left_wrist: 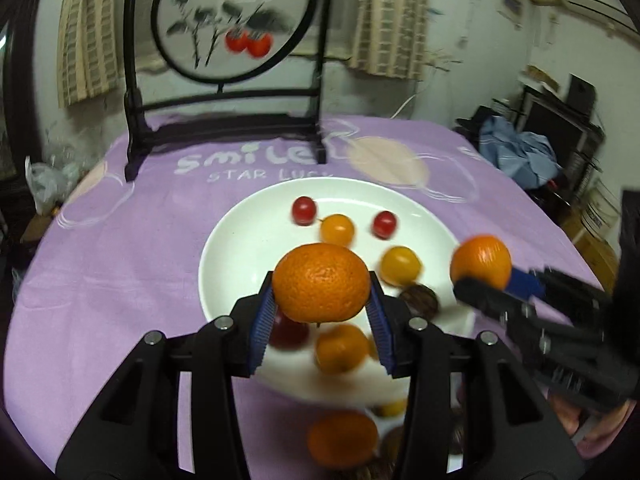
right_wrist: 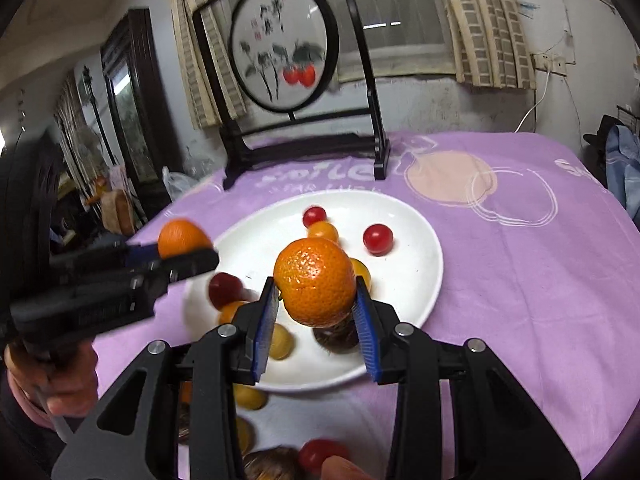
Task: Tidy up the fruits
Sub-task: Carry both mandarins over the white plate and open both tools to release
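Now both clamped: left gripper [left_wrist: 322, 312] on one mandarin [left_wrist: 320, 282], right gripper [right_wrist: 318, 316] on another mandarin [right_wrist: 315, 282], above white plate [left_wrist: 232, 240] of cherry tomatoes [left_wrist: 304, 211]; framed screen [left_wrist: 224, 80] at table's far edge.

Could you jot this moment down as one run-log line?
left gripper: holds mandarin | right gripper: holds second mandarin | both above white plate

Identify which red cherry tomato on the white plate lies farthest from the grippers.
The red cherry tomato at the plate's far rim, nearest the "smile" lettering. The other far one sits to its right and slightly closer; the white plate holds both.
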Available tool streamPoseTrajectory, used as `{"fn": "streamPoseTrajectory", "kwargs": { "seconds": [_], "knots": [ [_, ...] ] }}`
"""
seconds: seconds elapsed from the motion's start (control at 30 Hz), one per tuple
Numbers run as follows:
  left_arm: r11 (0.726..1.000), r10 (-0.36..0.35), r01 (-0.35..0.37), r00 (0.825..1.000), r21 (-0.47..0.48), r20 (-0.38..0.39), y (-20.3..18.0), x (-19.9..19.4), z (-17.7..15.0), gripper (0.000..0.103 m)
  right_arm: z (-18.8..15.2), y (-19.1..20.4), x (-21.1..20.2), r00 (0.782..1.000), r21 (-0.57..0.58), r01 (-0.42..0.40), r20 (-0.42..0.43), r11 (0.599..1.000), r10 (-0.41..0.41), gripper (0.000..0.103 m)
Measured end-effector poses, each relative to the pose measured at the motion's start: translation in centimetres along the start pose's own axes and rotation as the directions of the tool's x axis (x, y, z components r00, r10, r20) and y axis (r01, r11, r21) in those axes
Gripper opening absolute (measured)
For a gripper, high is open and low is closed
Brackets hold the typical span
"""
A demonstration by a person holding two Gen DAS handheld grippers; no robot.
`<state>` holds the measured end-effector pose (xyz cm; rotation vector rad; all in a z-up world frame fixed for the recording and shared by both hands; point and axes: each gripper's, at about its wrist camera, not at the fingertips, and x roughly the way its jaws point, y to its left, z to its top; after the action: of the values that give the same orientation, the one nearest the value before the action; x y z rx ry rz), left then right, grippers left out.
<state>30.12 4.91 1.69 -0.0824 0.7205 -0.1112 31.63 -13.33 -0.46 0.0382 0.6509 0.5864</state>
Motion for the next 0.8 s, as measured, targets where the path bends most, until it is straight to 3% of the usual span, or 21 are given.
{"fn": "streamPoseTrajectory", "kwargs": {
  "seconds": [0.13, 0.17, 0.23, 0.27, 0.3, 0.43, 0.57, 0.7, 0.77, 0.8],
  "knots": [
    [1.000, 0.028, -0.029, 0.998, -0.004, -0.049, 0.3, 2.4, 0.3, 0.044, 0.2, -0.2, 1.4, 1.000, -0.005, -0.010, -0.028, 1.000, 0.010, 0.038],
    [0.999, 0.035, -0.035, 0.998, -0.006, -0.059, 0.3, 2.8, 0.2, 0.045, 0.3, -0.2, 1.5, 1.000, -0.009, -0.004, -0.025, 1.000, 0.003, 0.043],
    [0.999, 0.050, -0.051, 0.997, -0.014, -0.062, 0.5, 2.9, 0.1, 0.064, 0.3, -0.2, 1.2, 1.000, -0.010, 0.009, -0.022, 1.000, -0.009, 0.043],
    [0.998, 0.063, -0.063, 0.997, -0.013, -0.045, 0.6, 2.5, 0.1, 0.085, 0.3, -0.3, 0.7, 1.000, -0.006, 0.002, -0.021, 1.000, -0.002, 0.043],
    [0.997, 0.079, -0.079, 0.997, -0.008, -0.005, 0.6, 1.4, 0.0, 0.090, 0.3, -0.3, -0.1, 1.000, -0.001, -0.013, -0.012, 1.000, 0.013, 0.045],
    [0.997, 0.081, -0.082, 0.994, 0.011, 0.075, 0.6, -2.4, -0.7, 0.098, -0.5, 0.8, -3.3, 0.997, -0.065, -0.072, 0.008, 0.995, 0.073, 0.045],
    [0.996, 0.089, -0.087, 0.993, -0.021, 0.076, 1.7, -4.4, -2.8, 0.100, -2.8, 2.2, -5.5, 0.994, -0.138, -0.108, -0.023, 0.985, 0.105, 0.054],
    [0.992, 0.096, -0.094, 0.995, -0.086, 0.018, 3.3, -4.8, -4.7, 0.100, -5.6, 3.0, -6.2, 0.992, -0.155, -0.086, -0.105, 0.984, 0.070, 0.054],
    [0.988, 0.088, -0.086, 0.996, -0.128, 0.009, 4.2, -5.2, -5.1, 0.100, -6.3, 3.2, -6.1, 0.985, -0.148, -0.103, -0.155, 0.984, 0.080, 0.054],
    [0.986, 0.093, -0.091, 0.996, -0.136, 0.011, 4.4, -5.4, -5.3, 0.099, -6.9, 3.5, -5.7, 0.971, -0.154, -0.139, -0.214, 0.978, 0.104, 0.054]
  ]
}}
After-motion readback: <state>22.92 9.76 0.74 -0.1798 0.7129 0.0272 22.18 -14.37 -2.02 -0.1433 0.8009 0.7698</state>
